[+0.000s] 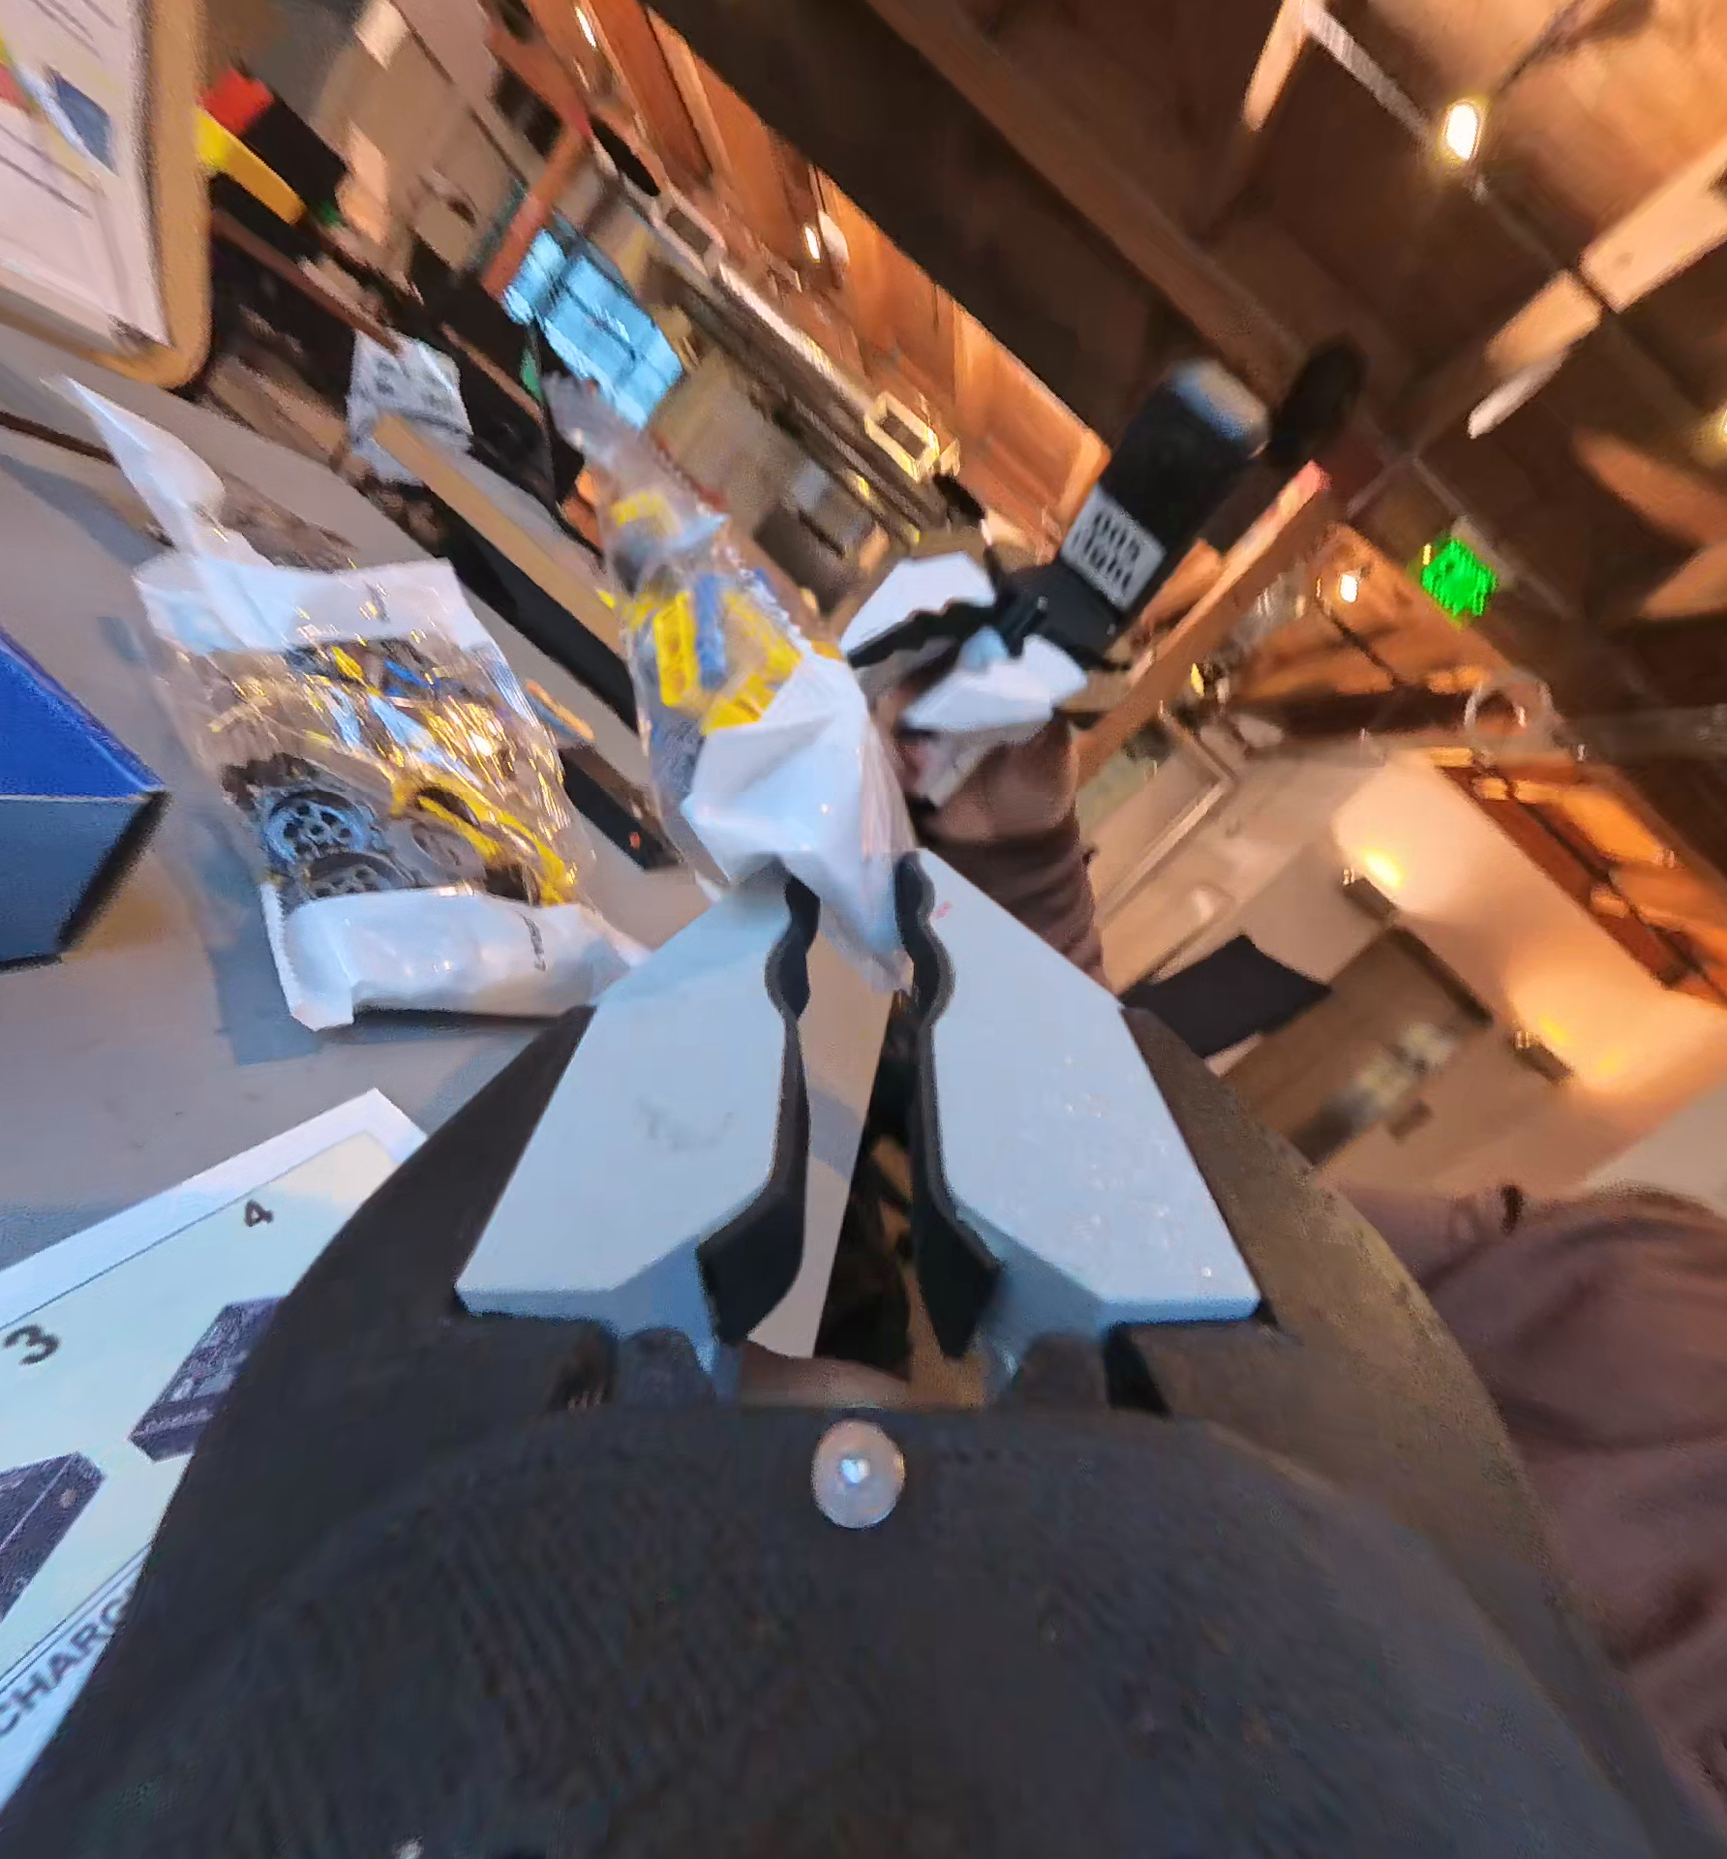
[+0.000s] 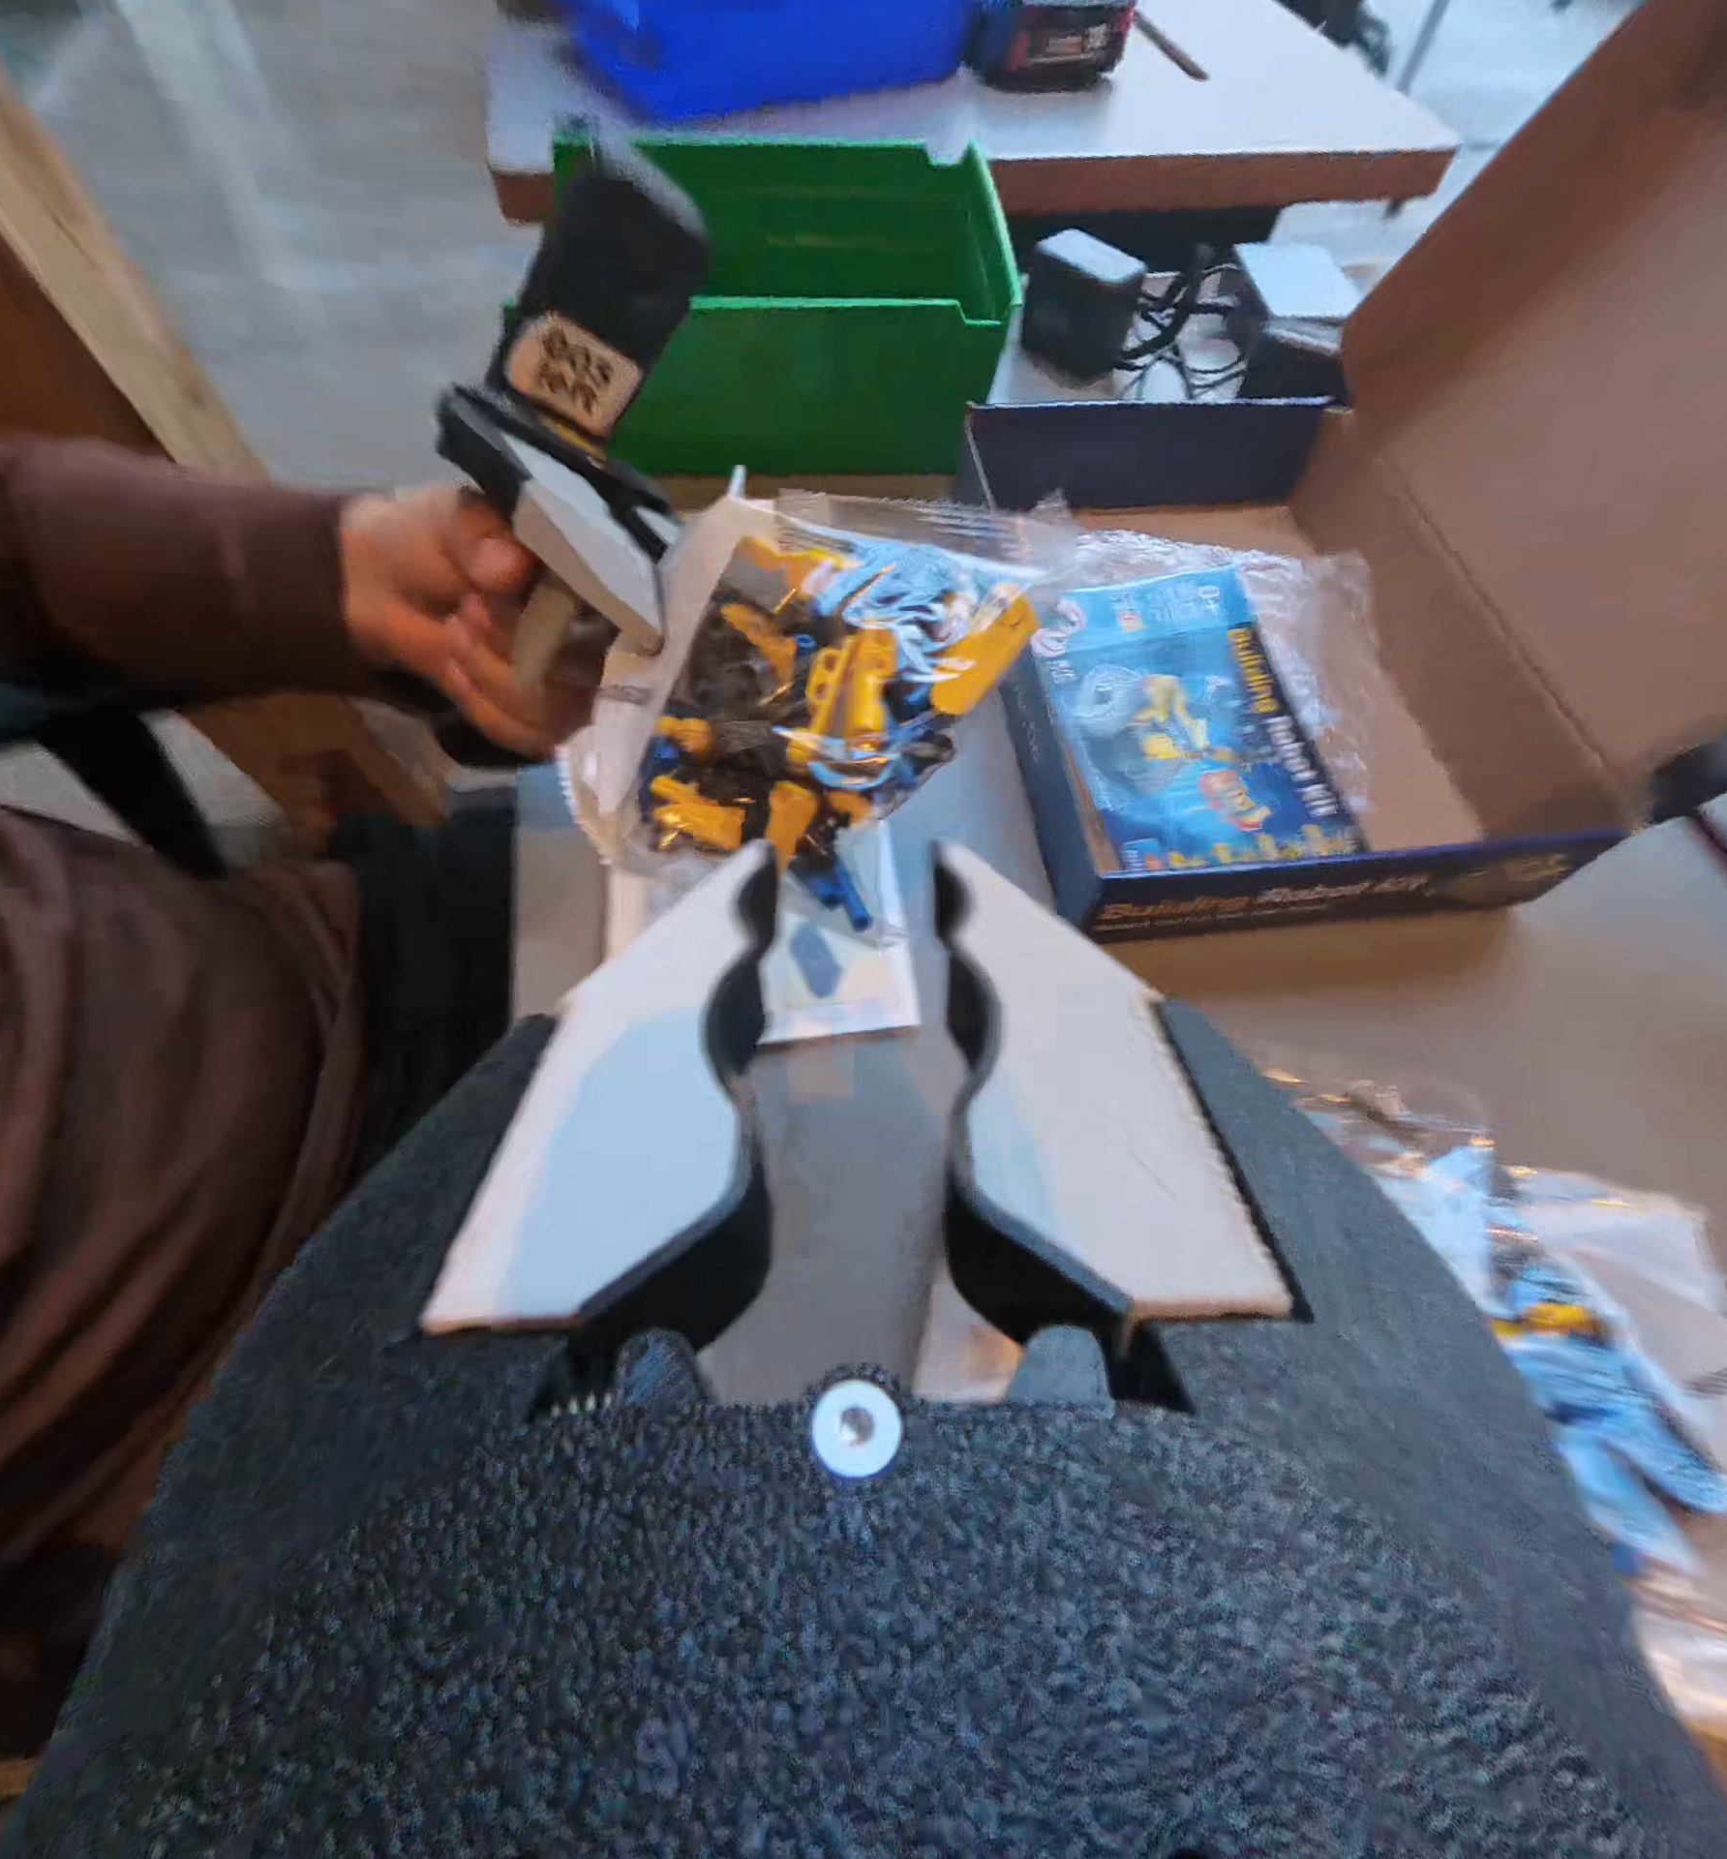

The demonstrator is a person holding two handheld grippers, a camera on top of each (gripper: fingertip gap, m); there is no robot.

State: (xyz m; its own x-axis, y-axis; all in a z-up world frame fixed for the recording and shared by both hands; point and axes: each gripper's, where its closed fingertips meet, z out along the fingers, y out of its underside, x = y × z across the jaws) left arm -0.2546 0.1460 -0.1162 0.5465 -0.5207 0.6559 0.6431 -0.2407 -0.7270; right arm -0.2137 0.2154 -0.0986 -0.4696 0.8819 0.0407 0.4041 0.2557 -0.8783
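HOLD: your left gripper [image 1: 854,905] was pinched shut on the white edge of a clear bag of yellow and blue building parts [image 2: 799,694], lifted above the counter [image 2: 1443,1046] | RIGHT: your right gripper [image 2: 854,875] stood open and empty just below that bag | ADVICE: you wanted a deeper bite on the edge, and slower hands | UNCLEAR: motion blur hid the bag's seal; a second parts bag [image 1: 387,765] lay on the counter; the open kit box [image 2: 1342,704] was cut off.

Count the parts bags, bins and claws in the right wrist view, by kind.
Parts bags: 2, the held bag pinched in the left claw, the other bag on the table.
Bins: 2, the green bin and the blue bin.
Claws: 2, the left claw and the right claw.
Total: 6.
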